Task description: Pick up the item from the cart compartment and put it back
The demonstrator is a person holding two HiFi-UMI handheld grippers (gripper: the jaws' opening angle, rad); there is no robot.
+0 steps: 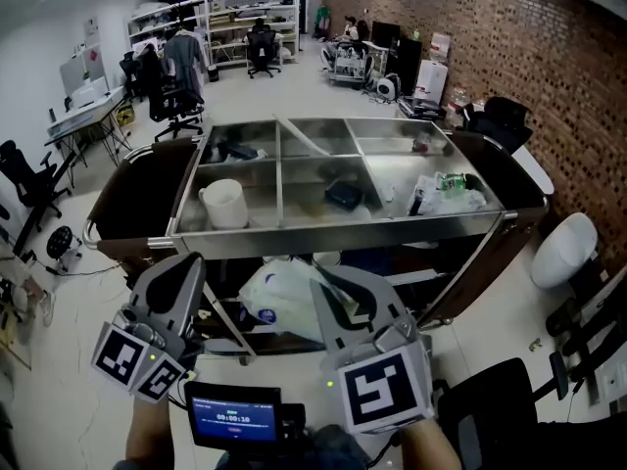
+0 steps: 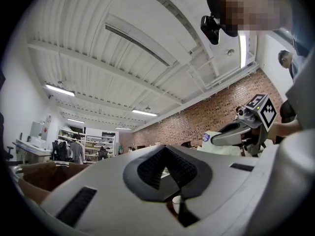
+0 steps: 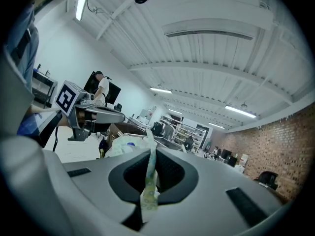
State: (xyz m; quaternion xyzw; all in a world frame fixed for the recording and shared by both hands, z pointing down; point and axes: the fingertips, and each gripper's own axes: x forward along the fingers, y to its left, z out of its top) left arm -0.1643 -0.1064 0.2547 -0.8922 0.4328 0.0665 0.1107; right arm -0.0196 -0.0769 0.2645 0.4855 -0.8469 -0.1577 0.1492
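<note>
head view: above the near side of the cart [image 1: 333,235], facing steeply down, fairly near. left and right gripper views: low before the cart, tilted upward along own jaws. shared by all three: plastic bag [image 1: 279,302] before the cart, brick wall [image 1: 549,57] beyond it.

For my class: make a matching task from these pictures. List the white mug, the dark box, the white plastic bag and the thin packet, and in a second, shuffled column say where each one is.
Things:
1. white mug
2. dark box
3. white plastic bag
4. thin packet

Places:
A. below the top tray of the cart
B. pinched between the shut jaws of the right gripper
C. near left compartment of the top tray
D. near middle compartment of the top tray

Pairs: 1-C, 2-D, 3-A, 4-B
</note>
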